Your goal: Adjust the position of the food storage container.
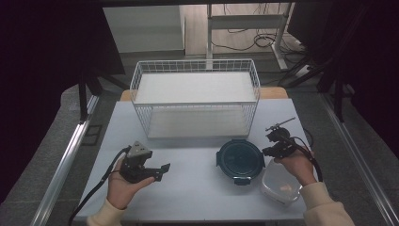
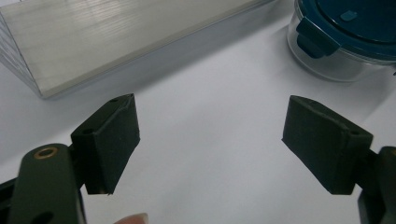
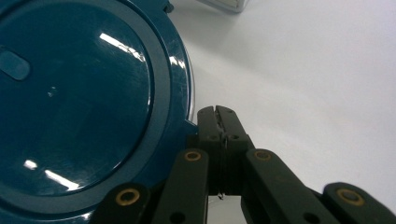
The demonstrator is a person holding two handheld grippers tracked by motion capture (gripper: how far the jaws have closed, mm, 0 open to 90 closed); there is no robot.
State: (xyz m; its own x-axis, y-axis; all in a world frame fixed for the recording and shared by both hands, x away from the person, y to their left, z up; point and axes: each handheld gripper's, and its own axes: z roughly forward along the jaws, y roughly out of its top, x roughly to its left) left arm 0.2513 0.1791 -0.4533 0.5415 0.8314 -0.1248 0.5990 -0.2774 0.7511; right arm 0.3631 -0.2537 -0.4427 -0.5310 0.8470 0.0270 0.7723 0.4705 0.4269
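The round clear glass container with a dark blue snap-lock lid (image 1: 240,160) stands near the front edge of the white tabletop (image 1: 188,188), right of centre, just in front of the white wire basket (image 1: 195,96). A second, pale lidded plastic container (image 1: 281,184) lies by the front right corner, partly under the person's right hand (image 1: 296,165).

Right gripper (image 3: 218,112): jaws fully together, nothing between them, the tips set against the right rim of the blue lid where a latch tab projects. In the high view the gripper (image 1: 278,143) sits just beside the container's right side.

Left gripper (image 2: 210,140): jaws wide apart and empty, held over bare tabletop near the front left (the container appears at the far right of its view, well apart from the pads).

Assessment: the step in hand appears to be working the right-hand latch of the lid with the shut jaw tips, either prying it up or pressing it down; which of the two cannot be told.

Recommendations:
- Keep the tips on the tab itself, not on the smooth lid rim, where they would likely skid off.
- Push in line with the latch hinge; a sideways push would probably slide the container toward the tabletop's centre.
- Bring the left gripper across to brace the container's left wall before loading the latch.
- Apply force gradually, since glass on a smooth top may shift abruptly.
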